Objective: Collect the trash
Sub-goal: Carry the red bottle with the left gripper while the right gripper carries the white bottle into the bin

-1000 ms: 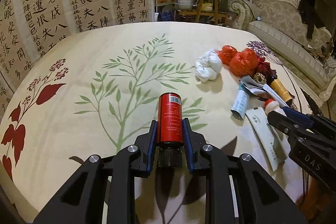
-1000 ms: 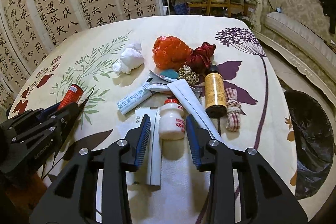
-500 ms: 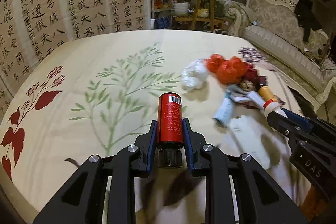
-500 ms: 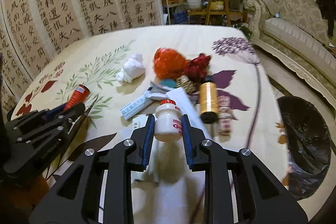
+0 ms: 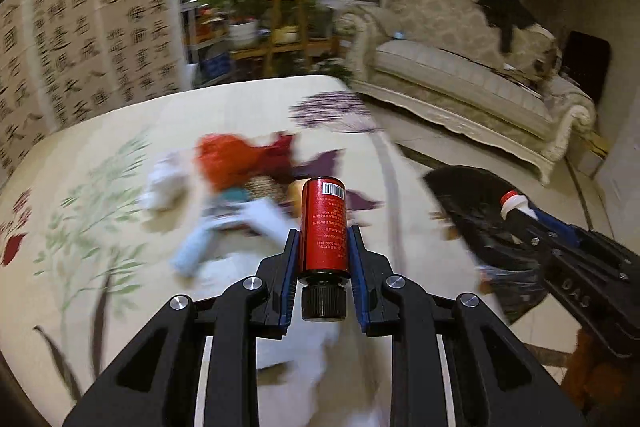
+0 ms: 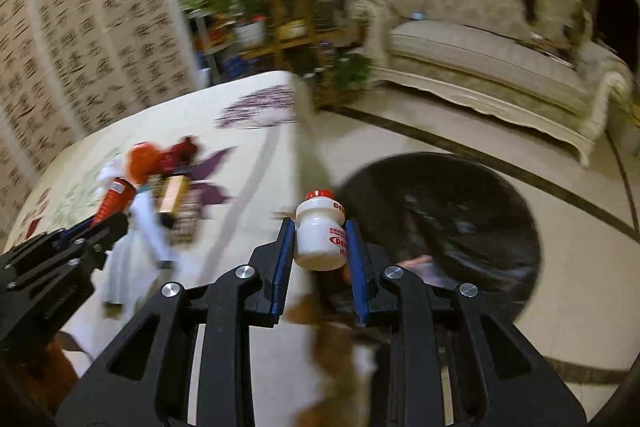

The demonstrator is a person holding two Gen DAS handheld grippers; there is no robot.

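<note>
My left gripper is shut on a red bottle with a black cap, held above the table's right part. My right gripper is shut on a small white bottle with a red cap, held past the table edge near the black trash bag on the floor. The bag also shows in the left wrist view, with the right gripper over it. Blurred trash lies on the table: an orange bag, a white wad, a tube, an amber bottle.
The table has a floral cloth; its right edge runs beside the bag. A calligraphy screen stands behind it. A cream sofa and a plant stand are beyond. Both views are motion-blurred.
Both grippers have swung right with their bottles. The right gripper closed on the white bottle, lifted it and now holds it by the trash bag. The left still holds the red bottle.
</note>
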